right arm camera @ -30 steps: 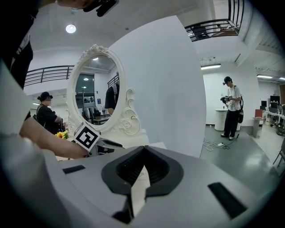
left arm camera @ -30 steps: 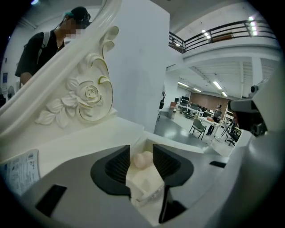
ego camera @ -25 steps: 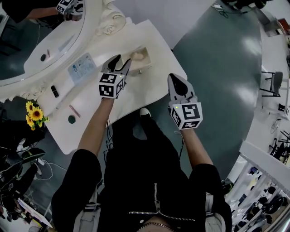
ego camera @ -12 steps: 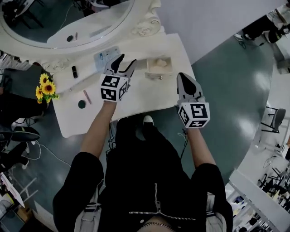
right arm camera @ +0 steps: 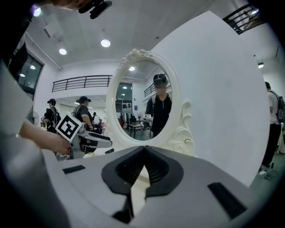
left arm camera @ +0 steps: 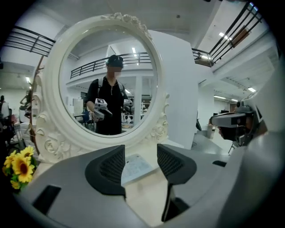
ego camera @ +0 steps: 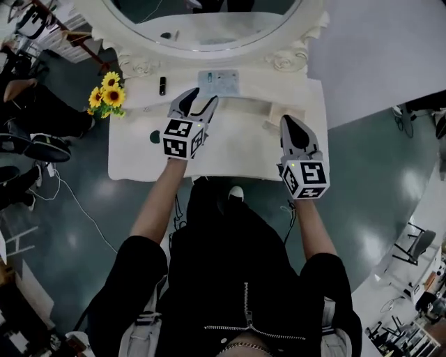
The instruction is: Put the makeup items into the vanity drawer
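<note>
Jaws of the left claw (left arm camera: 140,156) stand apart and have just been opening, with nothing between the pads. Only the pale packet (left arm camera: 137,167) shows through the gap, lying flat on the table (ego camera: 237,150) straight ahead of the tips and apart from them. In the head view the packet (ego camera: 218,81) sits between the left claw (ego camera: 201,99) and the foot of the mirror (ego camera: 209,21). Its long side runs crosswise to the line the claw points along, so I judge the claw could straddle its short width with little turning. Ahead and to the left of that claw lies the black lipstick (ego camera: 162,85). Its long axis points toward the mirror, roughly in line with the claw. Back and to the left, beside the marker cube, is the round dark compact (ego camera: 155,137), which has no long axis to speak of. The right claw (right arm camera: 143,153) has its tips closed together and holds nothing. Seen from above, the right claw (ego camera: 287,120) has what looks like the small pulled-out drawer (ego camera: 277,115) just ahead and slightly to its left. That puts the drawer well right of the left claw. All three makeup items are on the left claw's side, so the pick falls to the left hand and the carry then goes rightward to the drawer. None of the items is in the drawer yet, as far as can be seen.
</note>
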`<state>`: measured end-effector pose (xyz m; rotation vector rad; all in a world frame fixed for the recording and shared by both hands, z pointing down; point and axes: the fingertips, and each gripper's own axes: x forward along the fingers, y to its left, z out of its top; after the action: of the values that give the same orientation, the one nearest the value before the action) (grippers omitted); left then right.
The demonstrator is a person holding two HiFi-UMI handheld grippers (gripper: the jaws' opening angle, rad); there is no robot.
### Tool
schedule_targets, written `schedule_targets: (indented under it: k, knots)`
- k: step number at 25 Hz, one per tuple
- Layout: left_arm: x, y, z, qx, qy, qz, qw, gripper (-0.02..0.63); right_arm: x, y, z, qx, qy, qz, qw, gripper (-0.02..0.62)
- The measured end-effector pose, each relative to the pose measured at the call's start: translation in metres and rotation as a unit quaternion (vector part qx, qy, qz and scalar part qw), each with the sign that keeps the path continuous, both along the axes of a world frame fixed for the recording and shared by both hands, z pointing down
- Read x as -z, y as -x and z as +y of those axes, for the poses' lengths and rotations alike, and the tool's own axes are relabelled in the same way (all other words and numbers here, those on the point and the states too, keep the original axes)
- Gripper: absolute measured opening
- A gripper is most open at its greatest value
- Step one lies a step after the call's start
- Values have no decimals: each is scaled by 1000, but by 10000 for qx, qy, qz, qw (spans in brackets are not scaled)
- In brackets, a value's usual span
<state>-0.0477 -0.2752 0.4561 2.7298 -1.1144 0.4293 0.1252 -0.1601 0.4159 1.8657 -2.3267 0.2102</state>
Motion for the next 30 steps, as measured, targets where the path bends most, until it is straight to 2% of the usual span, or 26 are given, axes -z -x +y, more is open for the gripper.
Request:
schedule_targets:
  k: [3,8,17,22,30]
  knots:
    - [2,46,-1,493,-19,-32,9988,218,2,31,-17,445,-33,-22,9990,6]
    - [1,102,3,1040,-29,-19,9946,218,2,71,-28,872,-43,-21,9962,6]
    - [0,175,13,1768,5,38,9842,218,5,124,-47,1433,-81,-10,9896,6]
    - [-13,200,19,2041,187,31,9788,218,-2,139,-51,1598,17,-20,9872,6]
    - [-65,210,20,2180,739,43,9731,218,-24,153,-57,1674,307,6,9854,6]
